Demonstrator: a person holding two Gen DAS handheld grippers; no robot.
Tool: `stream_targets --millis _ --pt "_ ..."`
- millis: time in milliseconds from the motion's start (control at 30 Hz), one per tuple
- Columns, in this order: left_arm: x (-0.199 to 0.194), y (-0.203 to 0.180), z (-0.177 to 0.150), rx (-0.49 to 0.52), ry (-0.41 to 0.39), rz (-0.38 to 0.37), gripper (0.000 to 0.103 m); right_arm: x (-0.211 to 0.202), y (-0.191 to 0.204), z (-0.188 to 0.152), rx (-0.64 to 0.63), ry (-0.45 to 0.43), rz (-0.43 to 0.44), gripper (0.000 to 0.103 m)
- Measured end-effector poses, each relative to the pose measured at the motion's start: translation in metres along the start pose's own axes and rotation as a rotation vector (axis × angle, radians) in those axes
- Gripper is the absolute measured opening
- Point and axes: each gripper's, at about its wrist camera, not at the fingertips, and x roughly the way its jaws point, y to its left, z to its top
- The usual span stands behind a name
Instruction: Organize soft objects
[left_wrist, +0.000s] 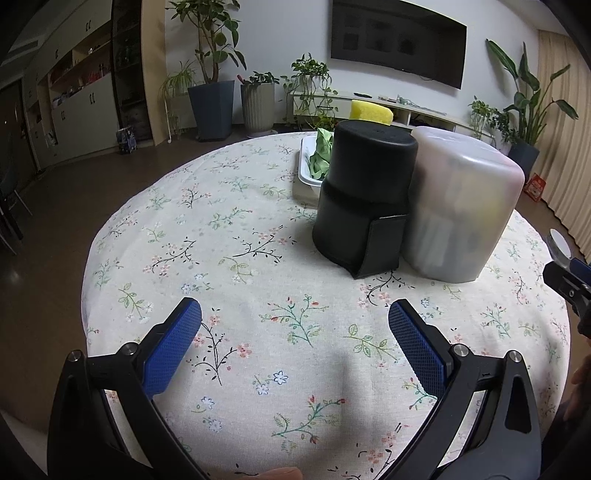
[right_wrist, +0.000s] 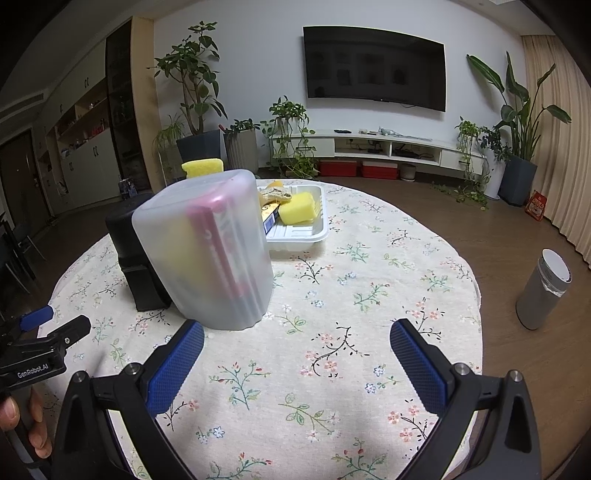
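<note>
Floral cloth covers the round table (right_wrist: 369, 295), with houseplants and a dark wall screen behind it. Both tools hover low over the near edge with nothing in them: the left gripper (left_wrist: 294, 332) has its blue pads spread wide, and so does the right gripper (right_wrist: 297, 350). The soft things sit at the far side in a white tray (right_wrist: 306, 232): a yellow sponge (right_wrist: 297, 208) and what looks like a piece of bread. A second yellow sponge (right_wrist: 203, 168) perches on top of the black container (left_wrist: 364, 184), which stands touching the frosted container (right_wrist: 207, 251). That is where I would worry: both tubs stand between the grippers and the tray, so a reach straight across could knock one over or shake the perched sponge off. A hard squeeze might also crush the sponge so that it springs free. Only the right wrist view shows the tray's sponge and bread; the left wrist view has them hidden behind the tubs but shows a green cloth (left_wrist: 321, 155) at the tray's left end.
</note>
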Motion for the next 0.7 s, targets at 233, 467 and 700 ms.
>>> stream_targets --millis 233,467,700 --pt "0.0003 -0.0037 -0.0013 0.009 0.006 -0.001 0.103 0.0011 -0.0026 0.0011 -0.003 0.014 -0.010 0.103" --pt "0.0008 -0.0072 -0.0029 0.015 0.010 -0.003 0.103 0.0014 -0.0026 0.0007 -0.011 0.016 -0.011 0.103" --pt "-0.0001 -0.0078 -0.0035 0.015 0.010 -0.014 0.103 0.0020 -0.0005 0.0009 -0.018 0.018 -0.011 0.103"
